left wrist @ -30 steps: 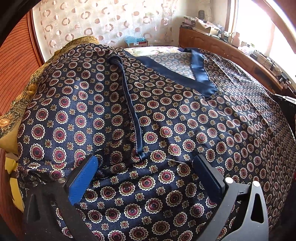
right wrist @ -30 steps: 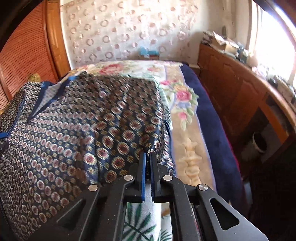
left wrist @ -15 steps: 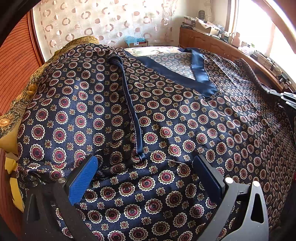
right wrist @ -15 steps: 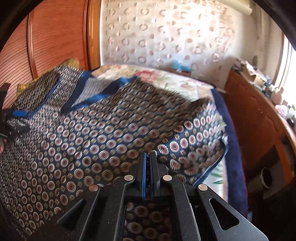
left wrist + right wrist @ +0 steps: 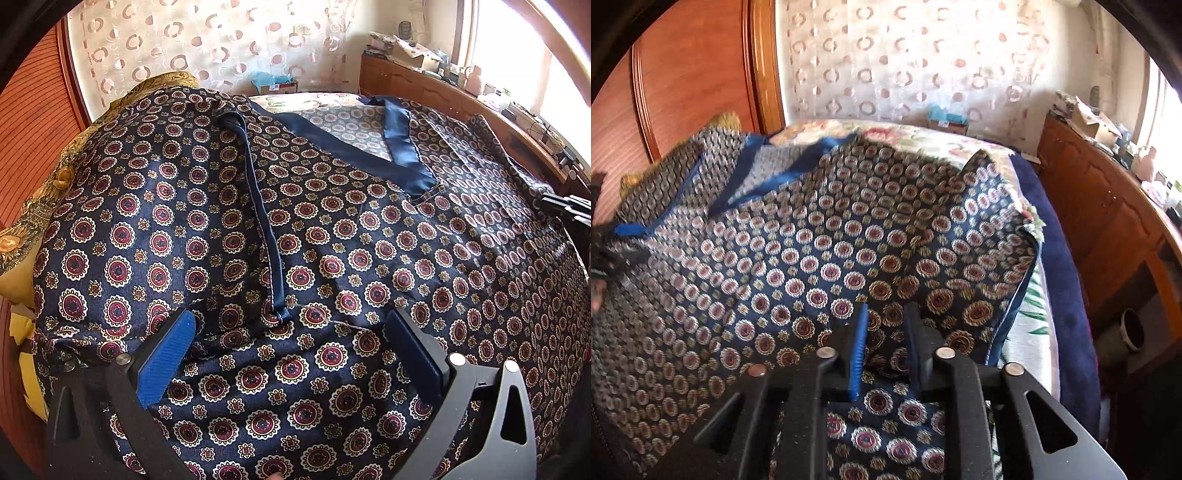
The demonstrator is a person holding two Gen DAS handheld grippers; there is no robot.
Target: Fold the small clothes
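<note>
wall (image 5: 905, 66): pale, ring-patterned, far ahead of claw
wardrobe (image 5: 683, 74): red-brown wood, ahead-left
bed (image 5: 1067, 258): floral cover with navy edge, right of claw
cabinet (image 5: 1108, 206): low, wooden, cluttered top, far right
window (image 5: 517, 55): bright daylight, upper right

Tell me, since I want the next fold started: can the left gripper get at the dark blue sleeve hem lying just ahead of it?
Probably yes. The left gripper stands wide open over the garment, and the sleeve hem lies on top just beyond its fingertips, with nothing covering it.
</note>
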